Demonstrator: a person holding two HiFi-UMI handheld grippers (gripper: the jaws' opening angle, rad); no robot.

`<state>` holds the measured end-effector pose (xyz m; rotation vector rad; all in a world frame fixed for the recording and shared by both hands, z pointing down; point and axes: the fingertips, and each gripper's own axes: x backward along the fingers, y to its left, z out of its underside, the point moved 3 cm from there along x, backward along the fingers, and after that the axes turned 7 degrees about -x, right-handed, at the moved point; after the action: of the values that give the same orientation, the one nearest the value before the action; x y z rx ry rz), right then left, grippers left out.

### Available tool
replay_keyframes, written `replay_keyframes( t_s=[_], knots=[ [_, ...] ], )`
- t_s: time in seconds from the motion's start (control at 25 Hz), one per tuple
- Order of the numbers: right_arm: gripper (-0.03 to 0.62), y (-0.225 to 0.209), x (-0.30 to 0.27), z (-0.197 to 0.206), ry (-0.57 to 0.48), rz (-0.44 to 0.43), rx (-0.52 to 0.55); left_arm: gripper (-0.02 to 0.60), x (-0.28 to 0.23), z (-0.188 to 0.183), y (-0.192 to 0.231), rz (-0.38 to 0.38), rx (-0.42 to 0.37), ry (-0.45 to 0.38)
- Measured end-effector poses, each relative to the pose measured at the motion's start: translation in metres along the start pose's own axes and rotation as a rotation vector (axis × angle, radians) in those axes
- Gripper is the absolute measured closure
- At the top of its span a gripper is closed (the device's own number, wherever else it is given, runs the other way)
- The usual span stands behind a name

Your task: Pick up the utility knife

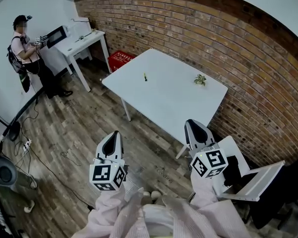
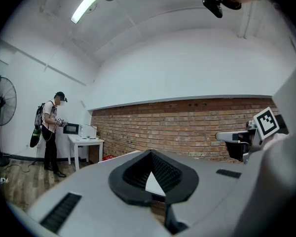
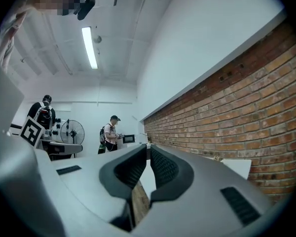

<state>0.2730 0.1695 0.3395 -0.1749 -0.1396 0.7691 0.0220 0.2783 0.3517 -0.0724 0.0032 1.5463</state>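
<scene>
Both grippers empty, short of table; knife far side of top.
Utility knife [image 1: 145, 77] is too small to read: just a thin dark sliver lying alone on the white table [image 1: 164, 105], toward its far-left edge and well apart from a green sprig [image 1: 199, 80] by the brick wall [image 1: 248, 58]. Neither gripper view shows it. Left gripper [image 1: 114, 134] and right gripper [image 1: 191, 123] both have jaws pressed together w/ nothing between, held level near the table's near edge. Open wood floor [image 1: 79, 128] to the left. White frame [image 1: 256, 182] at lower right is part hidden, kind unclear.
</scene>
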Motion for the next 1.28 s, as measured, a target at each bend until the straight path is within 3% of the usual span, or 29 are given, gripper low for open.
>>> replay_keyframes(
  t_s=[0.64, 1.28],
  knots=[
    [0.434, -0.007, -0.022, 0.019, 0.065, -0.025, -0.067, 0.589, -0.009, 0.015, 0.003, -0.025, 0.032, 0.036],
    [0.419, -0.033, -0.111, 0.038, 0.064, 0.012, -0.129, 0.589, -0.082, 0.029, 0.056, -0.033, 0.048, 0.071]
  ],
)
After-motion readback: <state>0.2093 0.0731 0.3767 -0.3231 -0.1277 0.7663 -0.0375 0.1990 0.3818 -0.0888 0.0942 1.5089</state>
